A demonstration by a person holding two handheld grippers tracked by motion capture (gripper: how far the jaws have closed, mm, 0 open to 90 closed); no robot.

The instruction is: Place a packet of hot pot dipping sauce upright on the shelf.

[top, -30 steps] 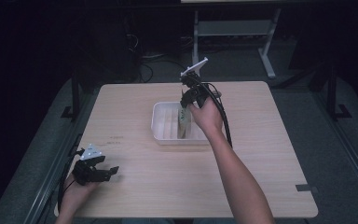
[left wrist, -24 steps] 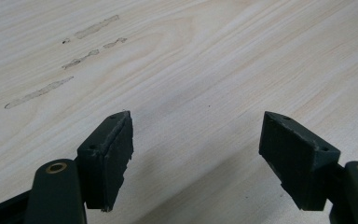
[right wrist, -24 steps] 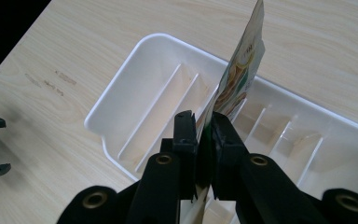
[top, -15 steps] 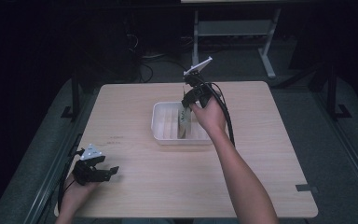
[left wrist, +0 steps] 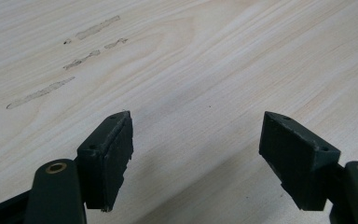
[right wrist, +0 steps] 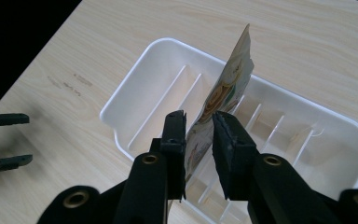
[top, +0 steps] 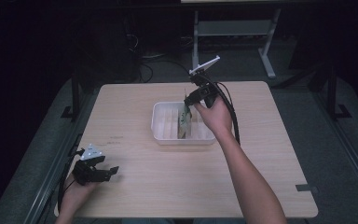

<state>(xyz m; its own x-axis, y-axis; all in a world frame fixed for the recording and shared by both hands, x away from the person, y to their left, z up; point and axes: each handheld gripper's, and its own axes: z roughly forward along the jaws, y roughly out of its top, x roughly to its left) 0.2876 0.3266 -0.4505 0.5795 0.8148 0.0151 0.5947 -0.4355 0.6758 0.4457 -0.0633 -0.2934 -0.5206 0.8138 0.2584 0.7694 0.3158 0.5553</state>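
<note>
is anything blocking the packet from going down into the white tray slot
Nothing visible does. The right gripper holds the packet upright, its lower end already between the ribs of the white tray, and the slots around it look empty.

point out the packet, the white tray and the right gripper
packet (right wrist: pixel 227 83), right gripper view, on its printed upper face
white tray (right wrist: pixel 135 74), right gripper view, on the near-left rim
right gripper (right wrist: pixel 199 122), right gripper view, midway between its two fingertips, where they pinch the packet

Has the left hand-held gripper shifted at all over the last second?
No. The left hand-held gripper sits at the same spot near the table's front left corner, jaws open, as far from the white tray as before.
</note>
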